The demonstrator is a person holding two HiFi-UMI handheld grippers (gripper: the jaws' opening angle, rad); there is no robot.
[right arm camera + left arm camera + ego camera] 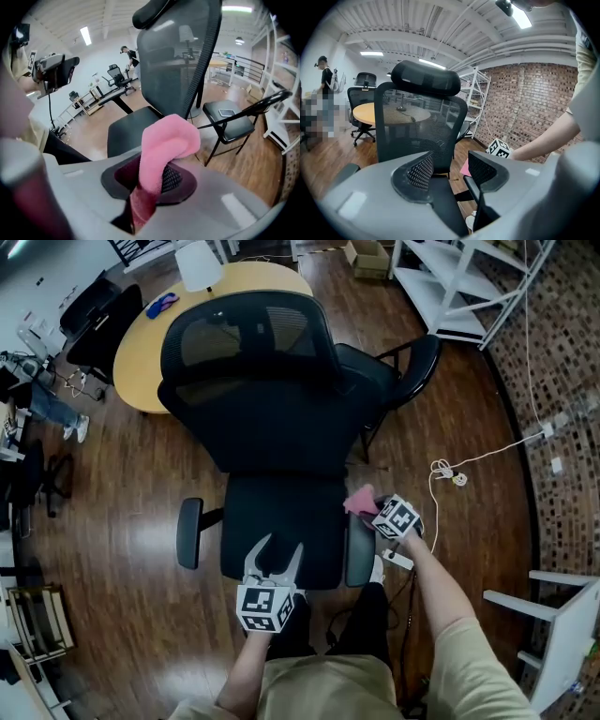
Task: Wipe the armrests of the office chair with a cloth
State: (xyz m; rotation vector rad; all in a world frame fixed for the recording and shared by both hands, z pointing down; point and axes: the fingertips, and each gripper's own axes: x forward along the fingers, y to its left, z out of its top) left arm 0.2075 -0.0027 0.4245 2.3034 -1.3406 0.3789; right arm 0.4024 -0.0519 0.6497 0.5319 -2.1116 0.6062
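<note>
Cloth (165,143) pinched in right gripper (370,508), at right armrest (360,557) rear end, ready for wiping; left gripper (276,561) gaping, empty, idle.

Head view looks down; all share office chair (255,371).

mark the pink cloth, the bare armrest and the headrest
pink cloth (168,138): right gripper view, folded top
bare armrest (190,532): head view, pad middle
headrest (425,78): left gripper view, front centre
</note>
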